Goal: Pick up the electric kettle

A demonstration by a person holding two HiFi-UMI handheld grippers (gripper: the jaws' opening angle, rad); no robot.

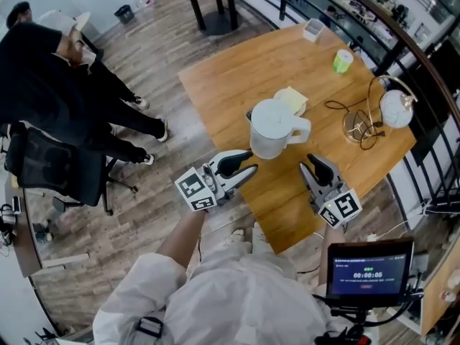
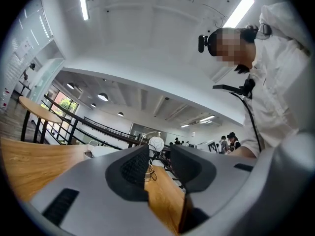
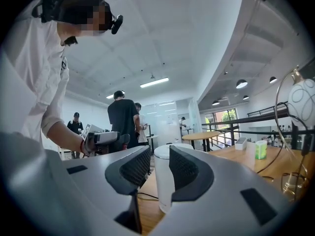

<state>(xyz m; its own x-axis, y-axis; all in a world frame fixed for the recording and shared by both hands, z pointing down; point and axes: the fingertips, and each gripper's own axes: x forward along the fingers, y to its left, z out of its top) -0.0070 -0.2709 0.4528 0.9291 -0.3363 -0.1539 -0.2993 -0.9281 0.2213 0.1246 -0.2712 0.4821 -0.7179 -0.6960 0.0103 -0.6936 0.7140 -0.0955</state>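
Observation:
The white electric kettle [image 1: 273,128] stands upright on the wooden table [image 1: 237,70], lid on, its handle [image 1: 300,129] turned to the right. My left gripper [image 1: 250,162] hovers just below-left of the kettle, jaws a little apart and empty; in its own view the left gripper [image 2: 158,154] shows only table and a distant lamp through the gap. My right gripper [image 1: 309,162] is below-right of the kettle, near the handle, apart from it. In its own view the right gripper [image 3: 160,154] is open, with the kettle [image 3: 162,181] standing beyond the tips.
A globe lamp [image 1: 395,108] with a wire base and cord sits right of the kettle. A folded yellow cloth [image 1: 291,99], a green cup [image 1: 343,61] and a white box [image 1: 314,29] lie farther back. A person in black [image 1: 57,85] stands at left. A railing runs along the right.

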